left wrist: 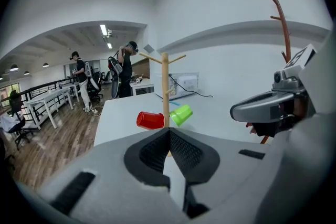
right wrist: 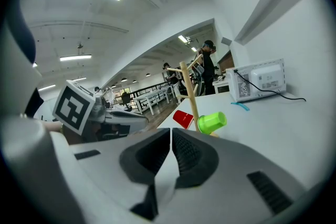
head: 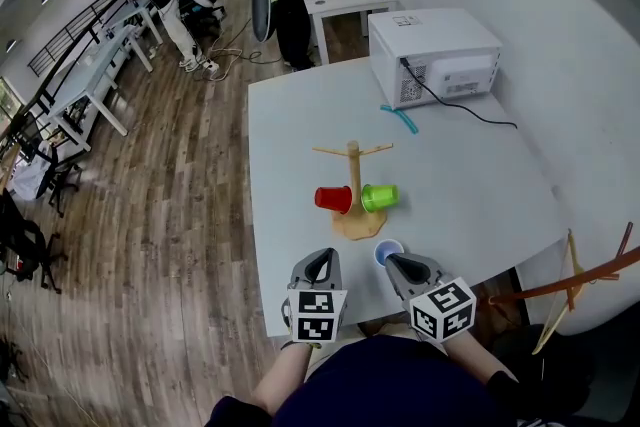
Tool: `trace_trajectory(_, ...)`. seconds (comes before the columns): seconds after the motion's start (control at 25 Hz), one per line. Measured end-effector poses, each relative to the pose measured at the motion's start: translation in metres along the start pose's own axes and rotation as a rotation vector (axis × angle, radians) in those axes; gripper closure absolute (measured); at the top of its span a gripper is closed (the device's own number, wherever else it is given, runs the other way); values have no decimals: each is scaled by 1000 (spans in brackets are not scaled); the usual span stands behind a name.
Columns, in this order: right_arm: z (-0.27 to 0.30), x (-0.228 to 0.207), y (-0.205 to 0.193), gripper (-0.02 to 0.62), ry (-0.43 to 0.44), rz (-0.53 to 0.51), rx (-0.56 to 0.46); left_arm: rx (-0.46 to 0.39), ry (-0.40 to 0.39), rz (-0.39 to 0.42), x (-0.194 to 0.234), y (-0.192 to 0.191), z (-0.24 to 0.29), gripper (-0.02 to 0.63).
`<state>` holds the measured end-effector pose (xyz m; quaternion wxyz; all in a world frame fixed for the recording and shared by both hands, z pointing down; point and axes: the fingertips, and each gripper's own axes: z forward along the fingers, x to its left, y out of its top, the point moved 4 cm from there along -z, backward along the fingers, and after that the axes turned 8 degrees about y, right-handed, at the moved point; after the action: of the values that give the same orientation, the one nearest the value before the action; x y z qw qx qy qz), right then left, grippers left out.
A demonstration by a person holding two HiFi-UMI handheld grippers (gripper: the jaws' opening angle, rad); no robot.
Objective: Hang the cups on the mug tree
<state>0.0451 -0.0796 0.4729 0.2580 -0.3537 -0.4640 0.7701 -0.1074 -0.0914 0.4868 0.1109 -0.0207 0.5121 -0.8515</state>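
- Your left gripper (left wrist: 169, 131) has its jaws pressed together with nothing between them. It hovers at the near edge of the table (head: 290, 135), most likely just waiting, since nothing lies within its reach.
- Your right gripper (right wrist: 171, 131) is also closed and empty, and it sits beside the left one, aimed at the stand. Closed like this it cannot take anything, so you would need to spread its jaws before any grasp.
- The blue cup (head: 388, 253) stands upright on the table just beside the right gripper's tip, between it and the stand's base. It looks like the one cup not yet hung, and it is placed handily for your right hand.
- The mug tree (head: 353, 165) stands mid-table. The red cup (head: 334, 199) hangs on its left and the green cup (head: 379, 197) on its right, both on the low pegs, which keeps the stand balanced.
- The two upper pegs look bare, so that is probably where the blue cup goes.
- The microwave (head: 435, 55) sits well apart at the far edge, out of your way.
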Motion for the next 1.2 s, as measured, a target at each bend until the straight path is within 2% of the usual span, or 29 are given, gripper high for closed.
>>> trace_trajectory(0.2, -1, -2, -2, 560, -6, 6, 0, -11, 5, -38, 1, 2, 0, 588)
trace_trajectory(0.68, -5, -10, -17, 560, -28, -6, 10, -1, -23, -27, -7, -10, 2, 587)
trace_trajectory(1.2, -4, -42, -50, 558, -67, -16, 45, 16, -25, -26, -9, -26, 8, 587)
